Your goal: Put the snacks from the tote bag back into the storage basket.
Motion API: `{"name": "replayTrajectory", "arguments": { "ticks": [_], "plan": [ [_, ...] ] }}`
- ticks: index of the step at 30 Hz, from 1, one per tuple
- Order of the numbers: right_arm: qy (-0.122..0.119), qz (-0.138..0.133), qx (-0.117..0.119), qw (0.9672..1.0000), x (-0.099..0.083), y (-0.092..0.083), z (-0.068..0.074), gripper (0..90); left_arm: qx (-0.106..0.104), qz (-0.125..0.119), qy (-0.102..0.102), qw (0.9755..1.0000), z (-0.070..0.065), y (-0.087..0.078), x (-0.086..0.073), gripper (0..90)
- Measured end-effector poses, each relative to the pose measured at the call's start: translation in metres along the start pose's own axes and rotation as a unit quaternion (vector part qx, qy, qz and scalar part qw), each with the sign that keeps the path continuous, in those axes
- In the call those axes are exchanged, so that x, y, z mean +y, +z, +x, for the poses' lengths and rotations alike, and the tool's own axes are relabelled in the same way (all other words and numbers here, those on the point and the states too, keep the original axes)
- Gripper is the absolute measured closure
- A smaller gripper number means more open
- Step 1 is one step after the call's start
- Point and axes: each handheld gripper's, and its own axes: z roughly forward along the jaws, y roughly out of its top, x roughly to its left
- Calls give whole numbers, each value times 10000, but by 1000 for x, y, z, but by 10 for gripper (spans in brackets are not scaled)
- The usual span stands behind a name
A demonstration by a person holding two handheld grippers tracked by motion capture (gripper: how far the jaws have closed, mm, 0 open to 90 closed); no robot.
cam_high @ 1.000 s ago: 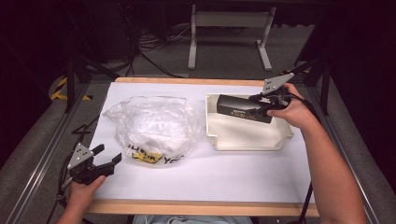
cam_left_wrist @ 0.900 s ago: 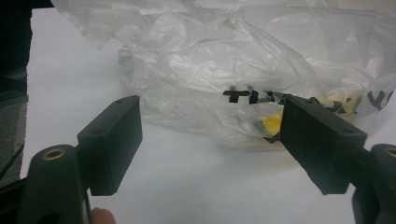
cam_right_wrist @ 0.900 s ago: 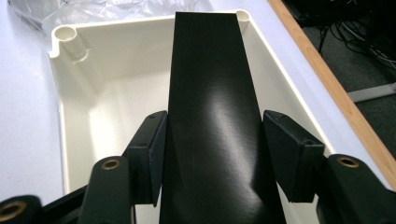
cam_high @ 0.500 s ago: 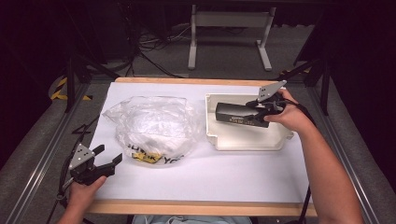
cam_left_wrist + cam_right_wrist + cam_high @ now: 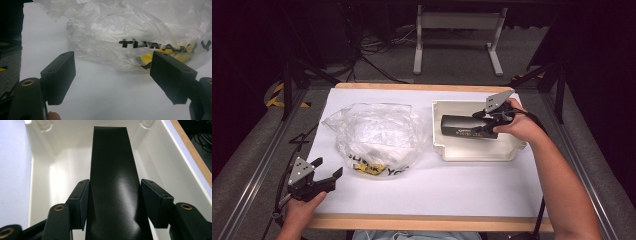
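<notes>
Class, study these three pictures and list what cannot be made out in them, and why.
1. What the plastic bag holds: crumpled film hides it in the high view and left gripper view.
2. The bag's black lettering: folds break it up.
3. The print on the black box: too small in the high view.
4. The box's near end: cut off by the right gripper view's bottom edge.

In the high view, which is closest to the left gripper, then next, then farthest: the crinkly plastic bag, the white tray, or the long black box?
From the left gripper:
1. Crinkly clear plastic bag, just ahead, table's left-middle.
2. White plastic tray, on the right side.
3. Long black box, inside the tray, between the right gripper's jaws.
</notes>
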Motion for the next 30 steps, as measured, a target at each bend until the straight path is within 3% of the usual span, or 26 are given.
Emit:
{"name": "replayTrajectory", "arguments": {
  "ticks": [30],
  "plan": [
    [-16, 69, 315, 9995, -8, 17, -3, 430, 6, 8, -3, 10000, 1, 0, -1, 214]
  ]
}}
